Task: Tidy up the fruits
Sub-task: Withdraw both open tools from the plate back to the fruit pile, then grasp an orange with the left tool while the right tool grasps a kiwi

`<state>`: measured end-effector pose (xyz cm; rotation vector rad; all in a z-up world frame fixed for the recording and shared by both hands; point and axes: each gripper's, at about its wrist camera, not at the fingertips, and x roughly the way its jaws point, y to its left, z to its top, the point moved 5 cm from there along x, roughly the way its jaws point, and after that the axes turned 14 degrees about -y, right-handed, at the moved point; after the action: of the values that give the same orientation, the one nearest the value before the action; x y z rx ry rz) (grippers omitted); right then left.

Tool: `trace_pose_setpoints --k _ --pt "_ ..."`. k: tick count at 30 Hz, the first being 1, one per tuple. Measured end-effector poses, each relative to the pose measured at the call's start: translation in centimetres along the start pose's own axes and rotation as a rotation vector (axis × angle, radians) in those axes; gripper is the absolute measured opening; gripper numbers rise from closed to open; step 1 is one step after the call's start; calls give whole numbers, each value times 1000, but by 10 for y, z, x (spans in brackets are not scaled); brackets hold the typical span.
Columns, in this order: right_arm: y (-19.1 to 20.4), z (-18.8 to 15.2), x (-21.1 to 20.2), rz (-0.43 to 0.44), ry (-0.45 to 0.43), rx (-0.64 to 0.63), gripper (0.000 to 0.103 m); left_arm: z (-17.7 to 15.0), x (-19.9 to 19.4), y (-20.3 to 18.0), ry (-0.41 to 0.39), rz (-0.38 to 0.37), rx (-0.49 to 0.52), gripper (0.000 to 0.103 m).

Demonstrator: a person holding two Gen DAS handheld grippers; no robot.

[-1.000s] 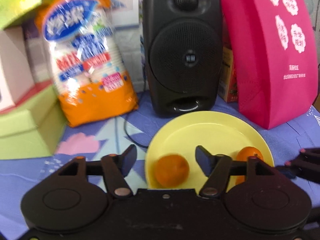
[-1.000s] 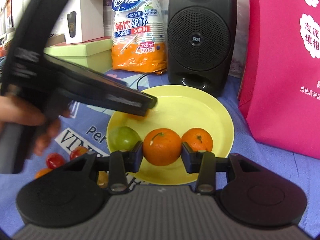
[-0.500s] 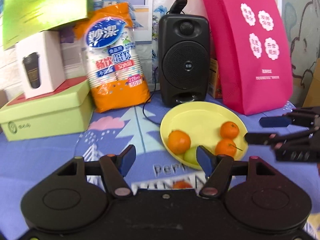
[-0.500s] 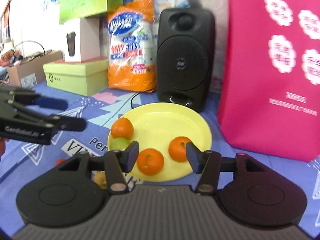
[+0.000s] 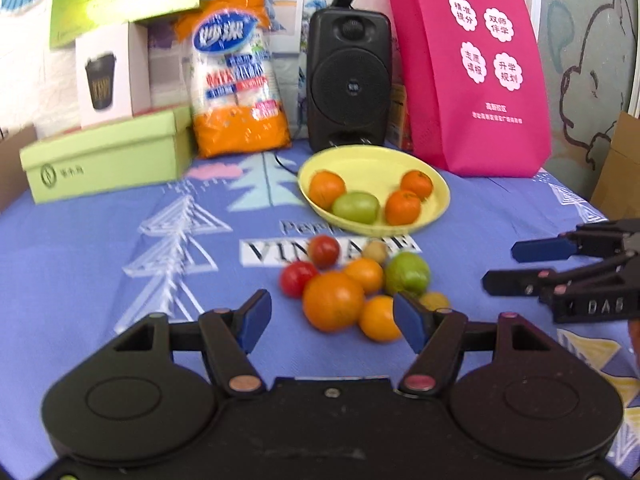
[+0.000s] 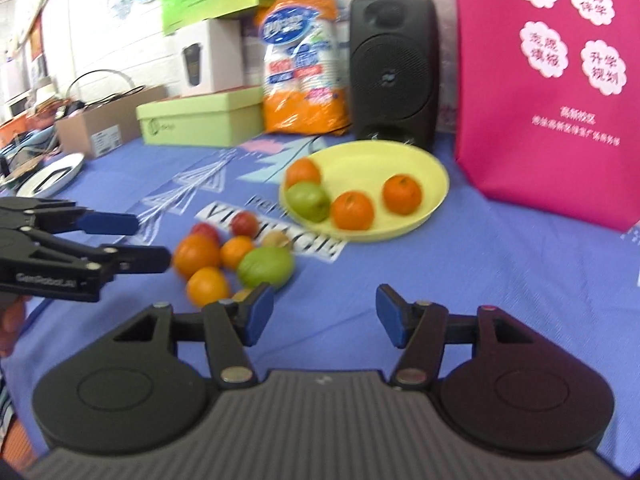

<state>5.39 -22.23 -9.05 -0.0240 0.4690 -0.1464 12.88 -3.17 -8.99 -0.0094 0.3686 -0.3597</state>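
A yellow plate [image 5: 436,208] [image 6: 432,172] on the blue cloth holds three oranges and a green fruit [image 5: 356,208] [image 6: 309,201]. In front of it lies a pile of loose fruit: a large orange [image 5: 333,301] [image 6: 196,254], smaller oranges, two red tomatoes [image 5: 298,278], a green fruit [image 5: 407,274] [image 6: 265,267] and small yellowish ones. My left gripper [image 5: 332,322] is open and empty just short of the pile; it also shows in the right wrist view [image 6: 146,240]. My right gripper [image 6: 325,318] is open and empty right of the pile; it also shows in the left wrist view [image 5: 504,266].
Behind the plate stand a black speaker [image 5: 348,80], an orange bag of paper cups [image 5: 240,80], a pink bag [image 5: 472,72], a green box [image 5: 108,156] and a white cup box [image 5: 112,76]. A cardboard box [image 6: 100,128] and a white dish [image 6: 52,174] are far left.
Both grippers have pulled back from the plate toward me. The right gripper let go of an orange, which now lies on the plate. The loose fruit pile has come into view.
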Motion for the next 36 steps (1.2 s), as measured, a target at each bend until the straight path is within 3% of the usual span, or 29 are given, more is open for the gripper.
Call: trace_pose_setpoints --k 12,20,26,28,30,36 --pt "8 -18 -4 20 28 -3 65 -2 23 12 22 -11 -172 68" --pt "9 -19 -5 13 32 -23 66 -1 44 17 44 8 -224 68" --pt "11 -18 -6 17 29 -35 72 -4 56 20 60 -3 -276 61" --pt "11 -18 -6 16 28 -37 73 -6 58 22 61 6 -279 56" --pt "11 -17 -6 18 28 -37 73 -7 58 24 53 19 -284 40" --pt "20 -15 -1 42 23 -82 71 -9 51 31 49 26 -286 41"
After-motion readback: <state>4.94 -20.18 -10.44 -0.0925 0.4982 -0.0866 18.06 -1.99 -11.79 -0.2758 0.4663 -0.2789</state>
